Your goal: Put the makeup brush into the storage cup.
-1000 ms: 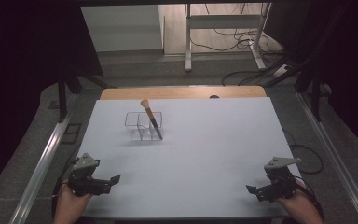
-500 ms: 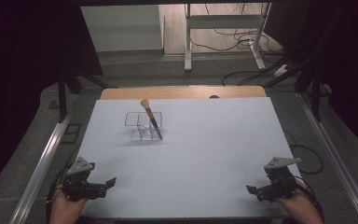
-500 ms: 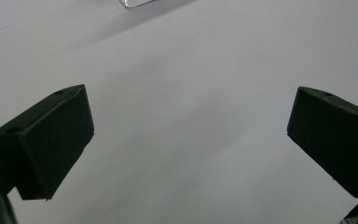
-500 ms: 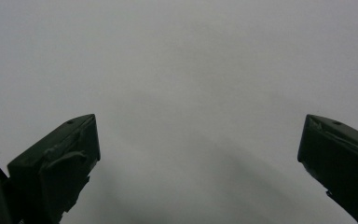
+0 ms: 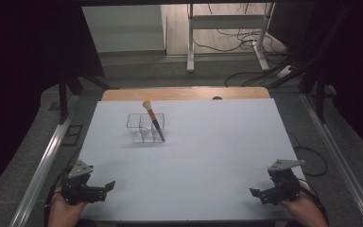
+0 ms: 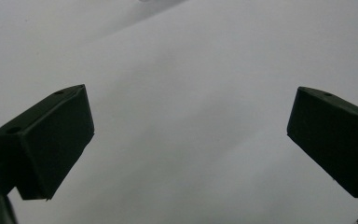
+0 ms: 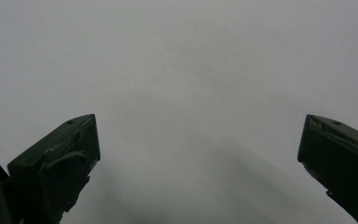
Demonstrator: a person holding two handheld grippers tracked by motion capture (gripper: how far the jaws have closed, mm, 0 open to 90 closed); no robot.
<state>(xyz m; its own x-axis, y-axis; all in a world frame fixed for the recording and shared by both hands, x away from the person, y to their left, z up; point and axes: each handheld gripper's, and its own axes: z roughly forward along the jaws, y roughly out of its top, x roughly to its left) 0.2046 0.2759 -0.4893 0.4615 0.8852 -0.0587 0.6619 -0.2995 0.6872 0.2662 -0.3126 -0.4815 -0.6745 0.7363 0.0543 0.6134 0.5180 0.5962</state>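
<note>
A clear plastic organizer box (image 5: 139, 127) with compartments stands on the white table (image 5: 208, 151), left of centre toward the back. A makeup brush (image 5: 153, 121) with a black handle and tan bristles leans in it, bristles up. My left gripper (image 5: 105, 187) rests at the front left corner, held by a hand, its jaws wide apart over bare white surface (image 6: 186, 140). At the front right corner my right gripper (image 5: 257, 194) is also open, with nothing between its jaws above the white surface (image 7: 196, 140).
A wooden strip (image 5: 184, 93) borders the table's far edge. Metal rails (image 5: 42, 165) run along both sides. Beyond the table are a desk frame (image 5: 227, 28) and cables (image 5: 246, 45) on the floor.
My left gripper has slid back toward the front left corner and slightly left. The right gripper has barely moved. The brush and box are still.
</note>
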